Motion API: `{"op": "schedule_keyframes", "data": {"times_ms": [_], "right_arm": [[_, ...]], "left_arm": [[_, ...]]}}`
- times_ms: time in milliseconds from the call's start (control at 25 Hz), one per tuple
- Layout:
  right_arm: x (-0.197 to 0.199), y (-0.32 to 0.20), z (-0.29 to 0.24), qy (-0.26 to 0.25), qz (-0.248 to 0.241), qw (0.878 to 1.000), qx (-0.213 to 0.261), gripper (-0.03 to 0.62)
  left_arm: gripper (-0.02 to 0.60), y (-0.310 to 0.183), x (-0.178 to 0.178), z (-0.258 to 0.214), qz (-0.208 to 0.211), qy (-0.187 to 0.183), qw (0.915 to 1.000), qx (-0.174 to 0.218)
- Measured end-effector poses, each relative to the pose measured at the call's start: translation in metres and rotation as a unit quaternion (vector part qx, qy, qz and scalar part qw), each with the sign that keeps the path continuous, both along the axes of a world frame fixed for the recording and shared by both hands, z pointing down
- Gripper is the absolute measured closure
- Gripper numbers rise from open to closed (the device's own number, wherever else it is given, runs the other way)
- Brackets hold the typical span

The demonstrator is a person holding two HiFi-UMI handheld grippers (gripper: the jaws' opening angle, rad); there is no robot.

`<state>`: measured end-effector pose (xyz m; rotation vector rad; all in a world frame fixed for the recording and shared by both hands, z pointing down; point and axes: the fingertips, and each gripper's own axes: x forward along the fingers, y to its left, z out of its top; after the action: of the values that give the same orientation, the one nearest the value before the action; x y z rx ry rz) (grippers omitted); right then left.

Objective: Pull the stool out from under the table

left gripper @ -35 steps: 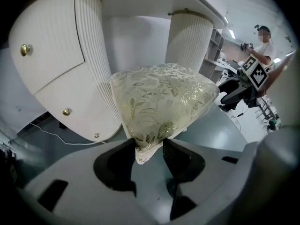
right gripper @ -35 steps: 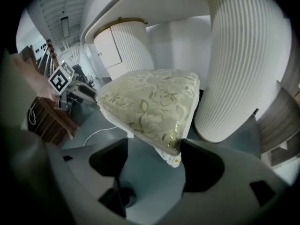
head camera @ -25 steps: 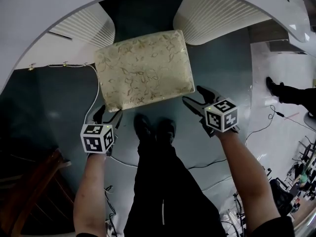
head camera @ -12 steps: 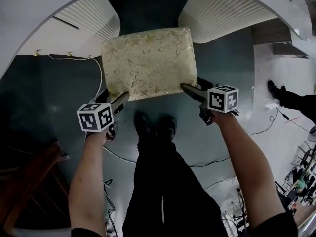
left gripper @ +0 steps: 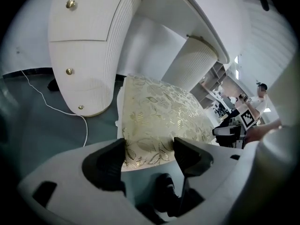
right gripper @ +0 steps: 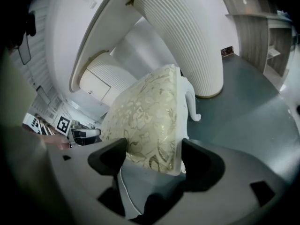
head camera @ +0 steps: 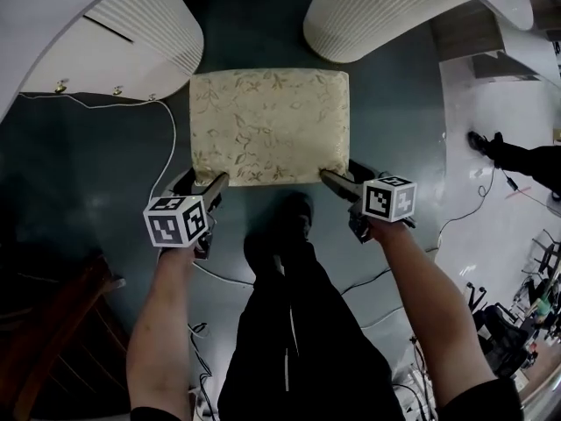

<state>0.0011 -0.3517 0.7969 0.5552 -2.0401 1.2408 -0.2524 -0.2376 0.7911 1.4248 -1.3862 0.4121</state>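
Note:
The stool [head camera: 267, 125] has a cream cushion with a gold leaf pattern and white legs, and it stands on the dark floor just in front of the white table [head camera: 35, 16]. My left gripper [head camera: 203, 182] straddles the stool's near left corner. Its jaws are closing, and the cushion [left gripper: 159, 116] fills the gap between them. My right gripper [head camera: 344, 175] is clamped over the near right corner, one jaw on the cushion top [right gripper: 145, 116] and the other against the side edge. Both stand wide around the thick seat.
Two ribbed white pedestals [head camera: 149, 33] [head camera: 377, 7] flank the gap behind the stool; the left one has drawers with brass knobs [left gripper: 89, 46]. A white cable [head camera: 166, 139] trails on the floor at left. My own legs and shoes [head camera: 280, 235] are just behind the stool. A wooden chair [head camera: 53, 323] stands at lower left.
A second ago both grippers hung short of the stool, which sat partly under the table. They have since closed over its near corners, and the stool has come out toward me.

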Motion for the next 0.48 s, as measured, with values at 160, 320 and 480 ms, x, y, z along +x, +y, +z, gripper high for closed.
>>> {"op": "schedule_keyframes", "data": {"times_ms": [160,320,480], "right_arm": [[0.008,0.017,0.002,0.015,0.010,1.000,-0.008,0.224],[0.007,0.020,0.004,0.033,0.003,0.999,-0.032,0.223],[0.021,0.035,0.001,0.057,-0.010,0.997,-0.043,0.223]], "left_arm": [[0.256,0.016,0.008,0.004,0.016,0.012,0.9997,-0.015],[0.272,0.020,0.005,0.002,0.026,0.030,0.9984,-0.040],[0.300,0.050,0.024,-0.001,0.043,0.054,0.9952,-0.070]]}}
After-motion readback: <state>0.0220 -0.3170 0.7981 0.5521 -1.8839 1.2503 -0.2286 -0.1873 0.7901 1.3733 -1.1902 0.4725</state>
